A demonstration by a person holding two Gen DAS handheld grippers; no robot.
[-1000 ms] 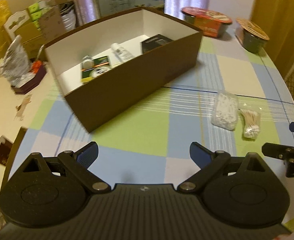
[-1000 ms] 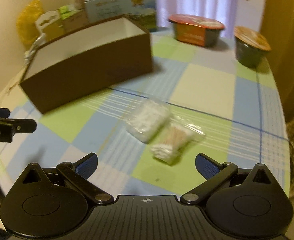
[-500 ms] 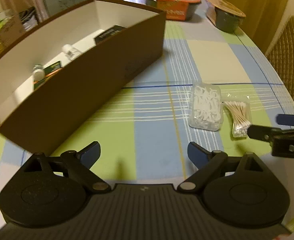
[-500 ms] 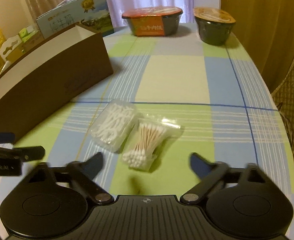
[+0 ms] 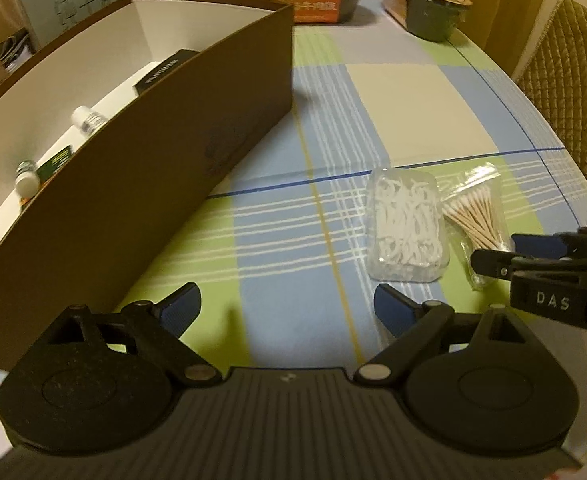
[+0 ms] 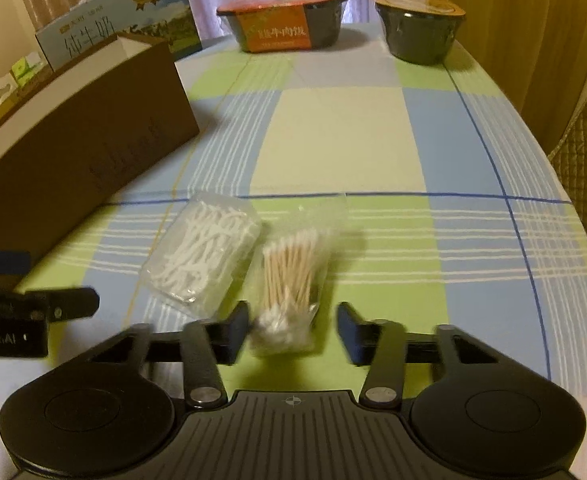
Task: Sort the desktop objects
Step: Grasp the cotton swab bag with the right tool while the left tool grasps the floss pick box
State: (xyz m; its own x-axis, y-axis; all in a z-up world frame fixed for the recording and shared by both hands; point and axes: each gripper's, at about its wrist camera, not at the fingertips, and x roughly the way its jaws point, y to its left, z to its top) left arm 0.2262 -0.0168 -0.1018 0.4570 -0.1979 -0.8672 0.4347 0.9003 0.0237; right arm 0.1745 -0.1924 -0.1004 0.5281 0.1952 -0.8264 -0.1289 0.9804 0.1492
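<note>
Cotton swabs in a clear plastic bag (image 6: 289, 280) lie on the checked green-and-blue desk (image 6: 373, 140), white tips between the spread fingers of the right gripper (image 6: 292, 332), which do not clamp them. Just left, touching or nearly so, sits a clear plastic box of white floss picks (image 6: 203, 248). Left gripper (image 5: 287, 308) hangs with fingers apart over bare cloth beside the long brown cardboard box (image 5: 141, 184). Open desk stretches beyond the swabs toward the right edge.

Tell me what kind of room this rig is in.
Probably a home dining room: a checked blue-green tablecloth, two sealed instant-meal bowls at the far edge, a quilted chair beside the table, and curtains behind.
</note>
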